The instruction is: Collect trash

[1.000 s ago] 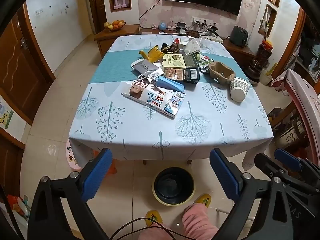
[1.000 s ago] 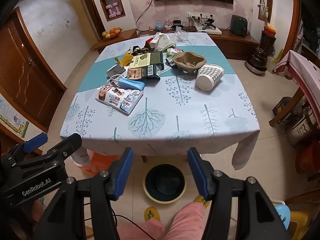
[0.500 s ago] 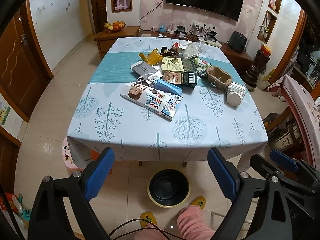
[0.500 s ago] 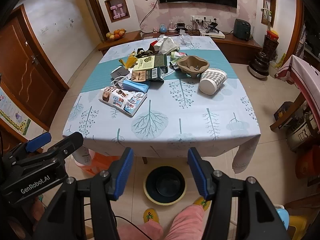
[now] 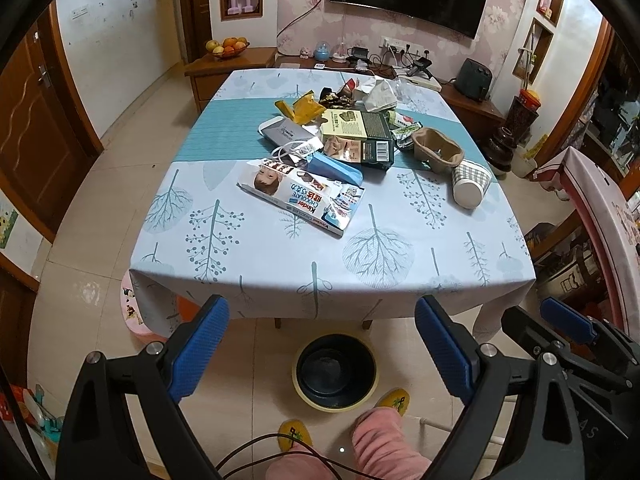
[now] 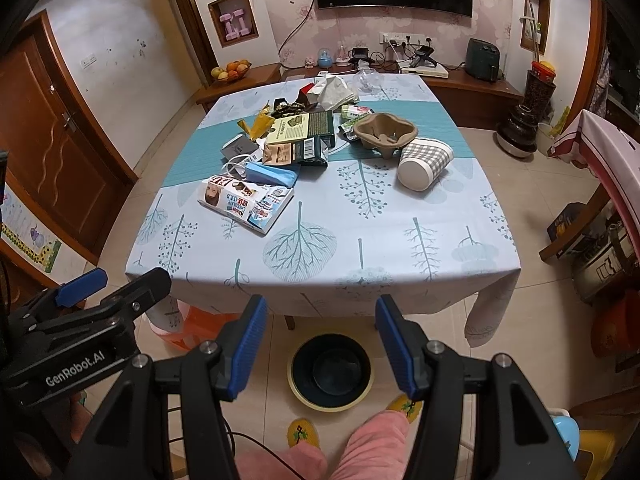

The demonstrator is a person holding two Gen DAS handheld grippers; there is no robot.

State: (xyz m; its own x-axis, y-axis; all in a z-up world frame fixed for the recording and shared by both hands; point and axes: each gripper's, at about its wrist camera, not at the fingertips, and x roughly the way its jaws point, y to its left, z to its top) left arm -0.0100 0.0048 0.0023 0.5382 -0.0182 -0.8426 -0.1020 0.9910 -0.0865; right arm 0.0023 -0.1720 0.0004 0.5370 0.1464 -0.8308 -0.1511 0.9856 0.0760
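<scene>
You held the left gripper (image 5: pixel 322 344) and right gripper (image 6: pixel 320 344) above the floor, both with fingers apart and empty. The trash pile (image 5: pixel 340 140) lay on the table (image 5: pixel 280 256); the bin (image 5: pixel 336 372) stood below its near edge.

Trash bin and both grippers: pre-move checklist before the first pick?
1. Left gripper open, nothing between pads: ok.
2. Right gripper open, nothing between pads: ok.
3. Trash bin on the floor at the table's near edge, mouth uncovered: ok.
4. Chocolate box is the nearest trash, lying flat, nothing on its near half: ok.
5. Paper cup on its side, could roll if bumped: not ok.
6. Whether the bin has a liner: cannot tell.
</scene>
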